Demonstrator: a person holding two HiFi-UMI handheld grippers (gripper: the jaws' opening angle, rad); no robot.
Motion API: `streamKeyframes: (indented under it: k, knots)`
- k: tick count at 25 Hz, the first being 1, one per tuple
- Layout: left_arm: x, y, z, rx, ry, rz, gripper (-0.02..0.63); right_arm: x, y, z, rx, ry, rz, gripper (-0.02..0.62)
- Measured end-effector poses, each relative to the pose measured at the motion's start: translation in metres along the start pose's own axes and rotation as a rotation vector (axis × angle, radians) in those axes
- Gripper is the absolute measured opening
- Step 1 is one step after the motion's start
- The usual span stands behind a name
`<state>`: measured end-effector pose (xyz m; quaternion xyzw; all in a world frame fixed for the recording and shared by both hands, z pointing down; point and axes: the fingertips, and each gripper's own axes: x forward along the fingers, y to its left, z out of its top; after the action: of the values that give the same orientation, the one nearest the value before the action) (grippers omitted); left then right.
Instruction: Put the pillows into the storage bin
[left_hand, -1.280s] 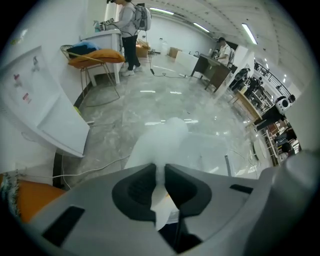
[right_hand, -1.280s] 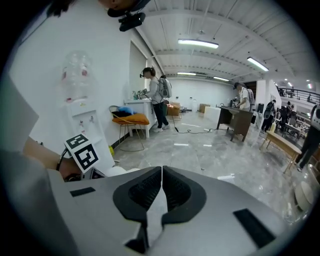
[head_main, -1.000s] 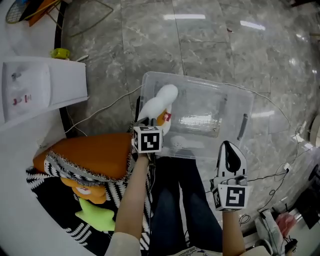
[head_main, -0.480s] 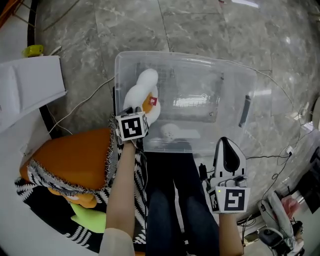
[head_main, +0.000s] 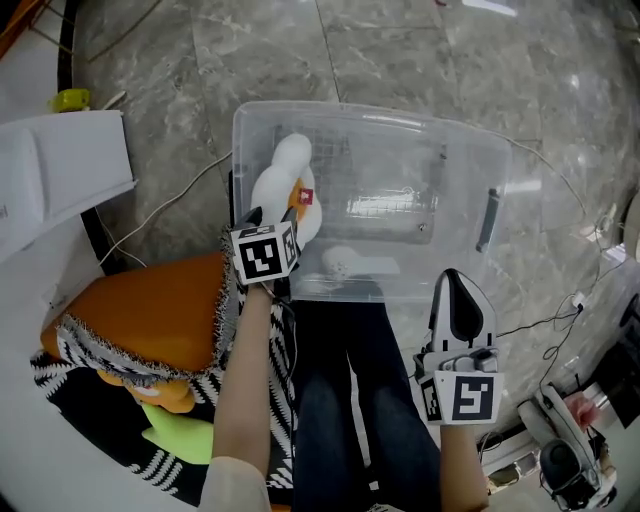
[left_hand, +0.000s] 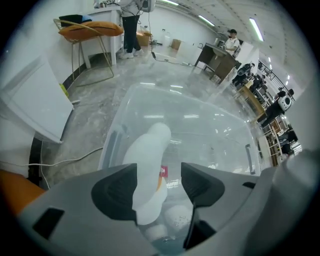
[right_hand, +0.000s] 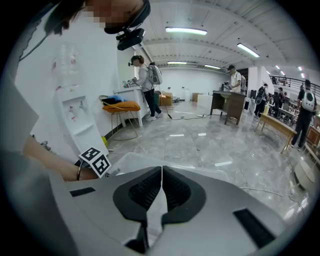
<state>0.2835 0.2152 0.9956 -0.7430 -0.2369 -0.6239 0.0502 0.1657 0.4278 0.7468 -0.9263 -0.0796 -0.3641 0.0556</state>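
White pillow (head_main: 283, 180): in the clear storage bin (head_main: 400, 117), at its left end, long axis running up-frame from the left claw (left_hand: 159, 182), whose jaws have just been opening and now stand wide astride it; right claw (right_hand: 161, 192) closed on nothing, lower right, farther off.

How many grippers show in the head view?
2. Left gripper, jaws just opened around the white pillow, at the storage bin's left end; right gripper, shut and empty, by its near-right corner.
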Motion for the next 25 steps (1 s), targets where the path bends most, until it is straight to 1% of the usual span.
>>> streamKeyframes:
  k: [4, 7, 11, 15, 18, 21, 23, 25]
  knots:
    - [-0.042, -0.010, 0.019, 0.019, -0.075, -0.025, 0.285, -0.008, 0.020, 0.028, -0.019, -0.046, 0.031, 0.017]
    - [-0.088, -0.019, 0.034, 0.006, -0.151, -0.051, 0.285, -0.018, 0.039, 0.056, -0.044, -0.086, 0.067, 0.017]
    - [-0.168, -0.024, 0.056, -0.013, -0.269, -0.049, 0.284, -0.038, 0.072, 0.101, -0.090, -0.145, 0.137, 0.017]
    - [-0.264, -0.014, 0.070, -0.048, -0.384, -0.010, 0.284, -0.069, 0.109, 0.150, -0.125, -0.191, 0.205, 0.017]
    - [-0.343, -0.001, 0.075, -0.103, -0.474, 0.031, 0.284, -0.096, 0.141, 0.190, -0.161, -0.229, 0.265, 0.017]
    - [-0.420, 0.026, 0.077, -0.195, -0.585, 0.104, 0.284, -0.115, 0.182, 0.233, -0.207, -0.283, 0.357, 0.017]
    - [-0.468, 0.045, 0.067, -0.265, -0.646, 0.160, 0.284, -0.130, 0.210, 0.254, -0.233, -0.303, 0.416, 0.017]
    - [-0.511, 0.060, 0.047, -0.337, -0.689, 0.210, 0.284, -0.149, 0.235, 0.265, -0.260, -0.309, 0.468, 0.017]
